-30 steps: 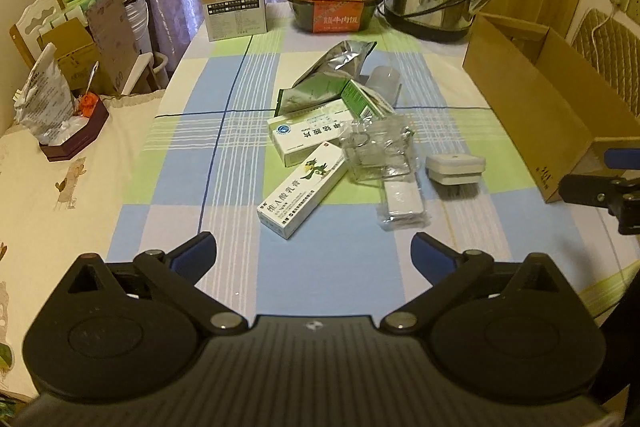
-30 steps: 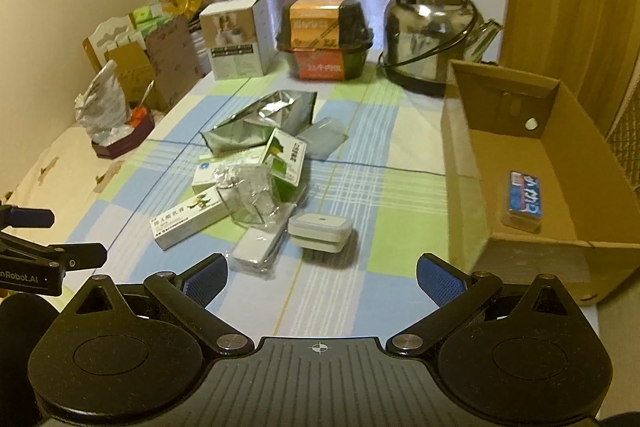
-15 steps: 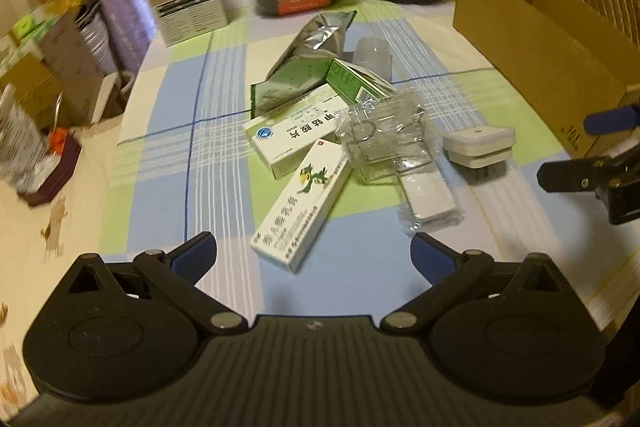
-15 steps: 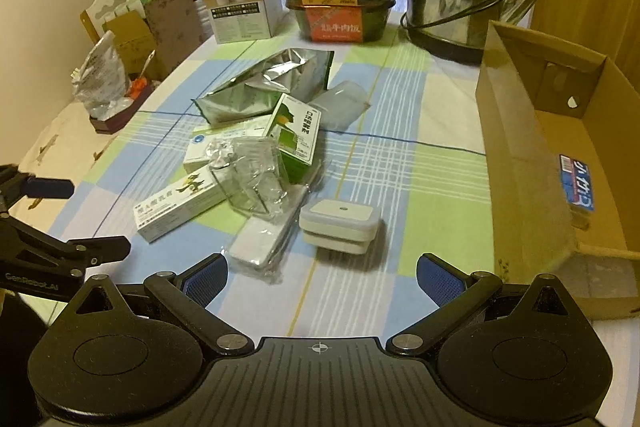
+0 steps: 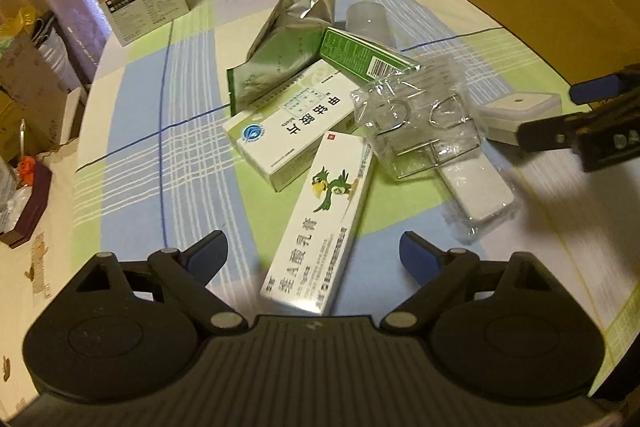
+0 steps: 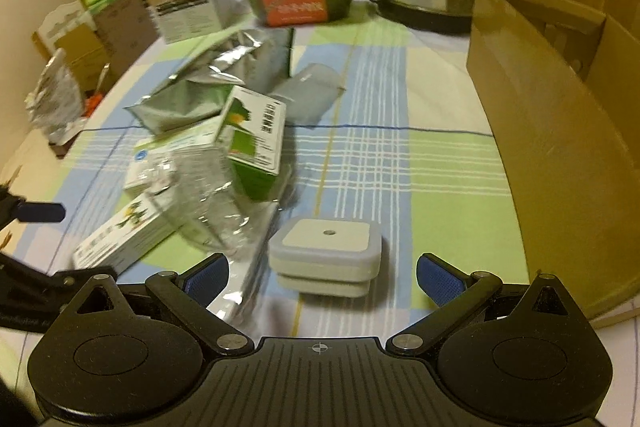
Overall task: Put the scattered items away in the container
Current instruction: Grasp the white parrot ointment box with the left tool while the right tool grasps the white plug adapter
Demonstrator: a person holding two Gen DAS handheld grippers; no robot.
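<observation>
I judge barely anything tidied — both my left gripper [image 5: 314, 251] and right gripper [image 6: 322, 273] gape empty over the heaped cartons, beside the brown cardboard box [image 6: 560, 131], its inside hidden.

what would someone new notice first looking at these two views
Probably the jumble of medicine boxes, foil pouch and crinkled clear plastic heaped mid-table on the checked cloth. Next, the open left gripper poised around the near end of the parrot box, and the open right gripper straddling the white square case. The cardboard box stands at the right.
</observation>
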